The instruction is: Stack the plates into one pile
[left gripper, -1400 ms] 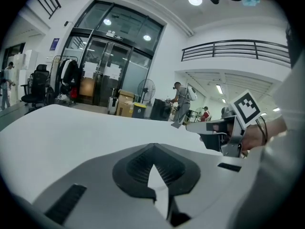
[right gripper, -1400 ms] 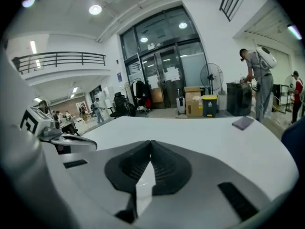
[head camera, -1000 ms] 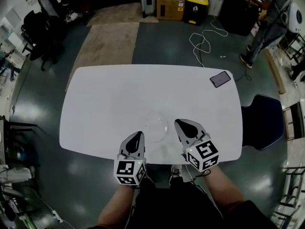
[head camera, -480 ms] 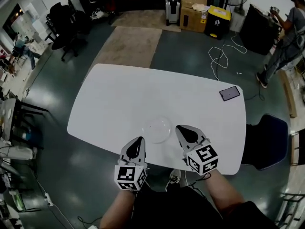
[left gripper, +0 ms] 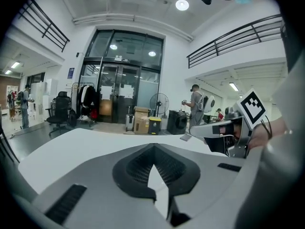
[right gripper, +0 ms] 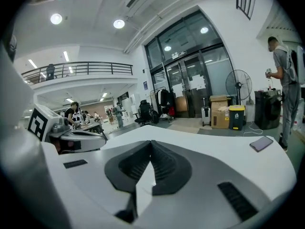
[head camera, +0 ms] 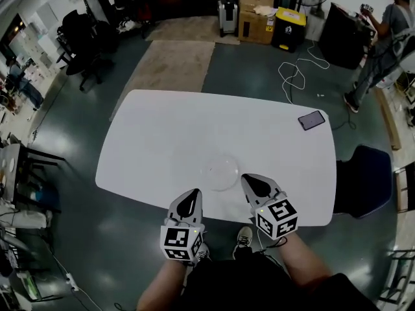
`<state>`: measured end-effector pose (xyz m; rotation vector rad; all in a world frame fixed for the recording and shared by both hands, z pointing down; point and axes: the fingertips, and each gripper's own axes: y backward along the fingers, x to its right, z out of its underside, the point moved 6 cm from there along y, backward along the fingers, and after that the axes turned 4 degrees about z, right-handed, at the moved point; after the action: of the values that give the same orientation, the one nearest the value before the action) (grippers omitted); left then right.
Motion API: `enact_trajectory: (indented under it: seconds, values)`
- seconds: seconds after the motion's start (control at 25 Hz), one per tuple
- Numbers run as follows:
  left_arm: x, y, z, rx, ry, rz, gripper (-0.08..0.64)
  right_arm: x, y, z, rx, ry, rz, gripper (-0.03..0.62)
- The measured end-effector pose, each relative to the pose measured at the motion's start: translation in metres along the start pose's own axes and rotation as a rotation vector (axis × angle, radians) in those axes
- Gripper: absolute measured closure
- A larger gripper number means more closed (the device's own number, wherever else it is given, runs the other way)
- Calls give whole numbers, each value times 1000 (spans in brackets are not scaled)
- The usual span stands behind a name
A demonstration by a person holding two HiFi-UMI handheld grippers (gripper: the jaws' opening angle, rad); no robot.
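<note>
A clear glass plate (head camera: 220, 172) lies on the white table (head camera: 168, 135) near its front edge; I cannot tell whether more than one is piled there. My left gripper (head camera: 192, 194) hangs at the table's front edge, below and left of the plate, shut and empty. My right gripper (head camera: 247, 179) is just right of the plate, apart from it, also shut and empty. The left gripper view shows its shut jaws (left gripper: 151, 168) with the right gripper (left gripper: 224, 132) beside them. In the right gripper view the jaws (right gripper: 150, 161) are shut and the left gripper (right gripper: 71, 138) shows at the left.
A dark phone (head camera: 312, 120) lies at the table's far right corner, also seen as the phone (right gripper: 261, 143) in the right gripper view. A blue chair (head camera: 363, 180) stands at the right side. Boxes and a yellow-lidded bin (head camera: 288, 19) sit far back; a person (head camera: 379, 37) stands at the far right.
Both grippers have drawn back a little from the plate toward the table's front edge, the left one now at the edge. The jaws stay shut; the plate has not moved.
</note>
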<state>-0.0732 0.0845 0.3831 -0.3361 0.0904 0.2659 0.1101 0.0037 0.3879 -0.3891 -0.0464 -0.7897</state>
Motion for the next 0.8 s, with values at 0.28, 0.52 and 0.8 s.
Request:
enact_trajectory:
  seconds: [0.28, 0.52, 0.8]
  values:
    - [-22, 22, 0, -3, -19, 123, 543, -42, 15, 12, 3, -45, 126, 575]
    - [-31, 39, 2, -8, -26, 209, 543, -74, 34, 21, 7, -59, 214, 575]
    - [-34, 64, -1, -13, -57, 285, 543, -107, 50, 24, 28, -81, 278, 575]
